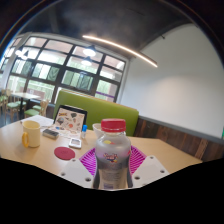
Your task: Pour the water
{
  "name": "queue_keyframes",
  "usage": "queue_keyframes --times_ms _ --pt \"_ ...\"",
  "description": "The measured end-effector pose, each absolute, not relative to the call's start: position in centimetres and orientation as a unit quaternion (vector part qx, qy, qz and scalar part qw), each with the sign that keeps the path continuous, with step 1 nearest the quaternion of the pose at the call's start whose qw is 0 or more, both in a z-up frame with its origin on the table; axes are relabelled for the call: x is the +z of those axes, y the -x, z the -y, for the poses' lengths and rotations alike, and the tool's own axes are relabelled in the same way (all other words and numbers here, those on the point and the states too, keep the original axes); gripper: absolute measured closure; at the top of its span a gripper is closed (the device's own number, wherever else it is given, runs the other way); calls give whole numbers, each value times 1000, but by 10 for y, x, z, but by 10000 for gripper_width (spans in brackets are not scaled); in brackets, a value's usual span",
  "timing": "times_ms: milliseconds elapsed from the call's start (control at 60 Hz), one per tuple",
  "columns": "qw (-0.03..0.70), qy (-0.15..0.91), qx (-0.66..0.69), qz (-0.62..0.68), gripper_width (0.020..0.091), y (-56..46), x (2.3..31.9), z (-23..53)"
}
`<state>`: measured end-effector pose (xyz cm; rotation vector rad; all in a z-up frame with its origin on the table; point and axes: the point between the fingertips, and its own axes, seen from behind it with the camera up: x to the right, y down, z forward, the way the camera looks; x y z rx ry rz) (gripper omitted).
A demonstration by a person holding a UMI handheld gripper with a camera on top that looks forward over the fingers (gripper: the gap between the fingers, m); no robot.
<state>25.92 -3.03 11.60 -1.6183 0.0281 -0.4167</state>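
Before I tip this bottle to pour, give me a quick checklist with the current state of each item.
1. Bottle between the jaws: ok. The clear bottle sits between the two pink pads of the gripper.
2. Firm grip: cannot tell. Contact on both sides is not clearly visible.
3. Cap off: not ok. The red cap is on the bottle.
4. Receiving vessel in sight: ok. A yellow mug stands on the table, beyond the jaws and to their left.
5. Mug under the bottle mouth: not ok. It stands well off to the side.
6. Nearby hazard: not ok. An open laptop stands beside the mug.
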Motion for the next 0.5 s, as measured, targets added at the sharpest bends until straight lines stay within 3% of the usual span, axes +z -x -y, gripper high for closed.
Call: queue_keyframes --times_ms 150,283,400,500 --pt "652 679 -309 132 732 -202 182 12" --pt "583 584 -466 319 734 -120 213 -23" --pt "474 468 -581 467 734 -64 199 -50" --pt "390 387 -637 540 733 -39 169 -85"
